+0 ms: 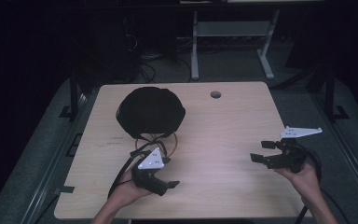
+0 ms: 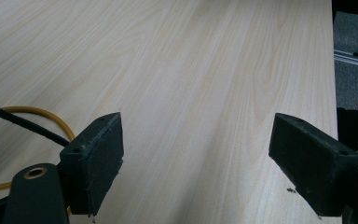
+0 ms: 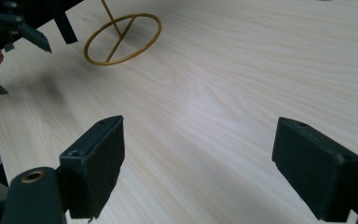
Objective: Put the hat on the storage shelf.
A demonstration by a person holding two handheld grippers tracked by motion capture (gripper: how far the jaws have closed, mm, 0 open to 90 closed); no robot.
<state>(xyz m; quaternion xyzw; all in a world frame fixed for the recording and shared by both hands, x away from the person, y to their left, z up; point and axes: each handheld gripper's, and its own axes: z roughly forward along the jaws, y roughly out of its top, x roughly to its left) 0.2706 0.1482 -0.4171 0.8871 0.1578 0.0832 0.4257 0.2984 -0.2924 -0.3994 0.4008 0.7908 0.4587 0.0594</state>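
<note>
Both grippers idle, nothing held: left gripper [image 1: 165, 185] fingers [image 2: 93, 161] spread wide over bare wood, right gripper [image 1: 260, 151] fingers [image 3: 95, 163] spread wide too. Work object looks like the black cap-like cover [image 1: 150, 112] sitting on the far-left part of the worktop [image 1: 223, 186], with a yellow wire ring [image 1: 161, 140] poking out from its near edge; the left gripper is just beside that ring, the right one well apart on the worktop's right side. The right gripper view shows the ring [image 3: 122, 38] flat on the wood with a crossbar through it. My read: the next step is the approach to the cover/ring. To do it well, bring the left gripper in low, keep its own trailing cable off the ring, and pinch the wire or the fabric edge squarely rather than scraping the wood. Use the right gripper to steady the far side; soft fabric will likely slump and drag. Labels: faint dark print on the worktop near the cover's left, too small to read; no brand visible.
</note>
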